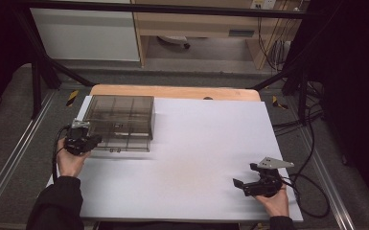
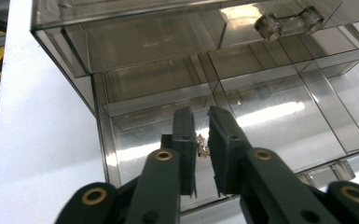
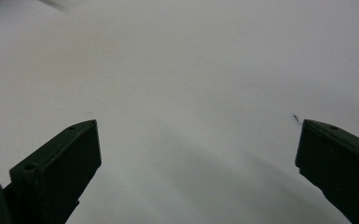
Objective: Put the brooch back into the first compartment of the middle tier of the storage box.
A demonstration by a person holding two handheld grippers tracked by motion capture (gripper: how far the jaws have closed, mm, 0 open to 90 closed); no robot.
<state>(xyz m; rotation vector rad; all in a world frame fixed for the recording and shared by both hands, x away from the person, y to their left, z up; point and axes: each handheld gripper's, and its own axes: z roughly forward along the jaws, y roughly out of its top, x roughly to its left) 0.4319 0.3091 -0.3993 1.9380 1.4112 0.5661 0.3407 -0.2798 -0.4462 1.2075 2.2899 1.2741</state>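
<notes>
Organizer box [image 1: 120,122]: directly ahead of left gripper [image 2: 201,140], jaws narrow around a small glinting piece [image 2: 202,145]; right gripper [image 1: 242,186] wide, empty, well apart.

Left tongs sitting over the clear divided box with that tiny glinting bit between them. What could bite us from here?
1. The left tongs stand slightly parted around a tiny glinting piece. It may drop into the wrong compartment of the clear box, or cling to a pad.
2. The open lid hangs just above the tongs, so lifting out could knock it.
3. The right tongs rest open, away from the box, so nothing steadies it.
</notes>
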